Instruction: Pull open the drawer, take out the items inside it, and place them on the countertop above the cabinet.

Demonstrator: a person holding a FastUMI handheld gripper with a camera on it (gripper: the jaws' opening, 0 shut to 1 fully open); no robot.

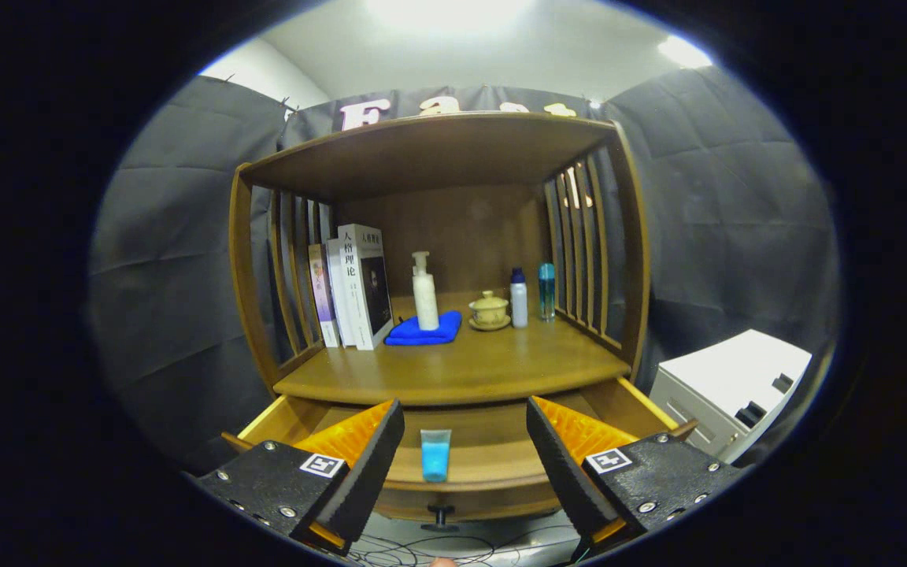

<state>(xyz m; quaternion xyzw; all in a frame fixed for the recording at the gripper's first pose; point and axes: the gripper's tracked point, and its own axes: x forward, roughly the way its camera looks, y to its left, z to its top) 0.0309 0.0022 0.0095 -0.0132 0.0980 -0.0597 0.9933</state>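
Fingers of our gripper (465, 449) are spread wide apart and hold nothing, and we see the little blue cup (435, 454) standing up in the open drawer (493, 465), straight ahead between them, just under the countertop (453, 370).

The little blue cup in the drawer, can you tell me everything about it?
The cup is small and see-through, holding bright blue stuff that fills most of it, with a clear band left at the top. It looks like plastic. It stands upright on the wooden floor of the open drawer, alone, with nothing else touching it. The gripper is open, its two black fingers spread wide on either side of the cup, not touching it.
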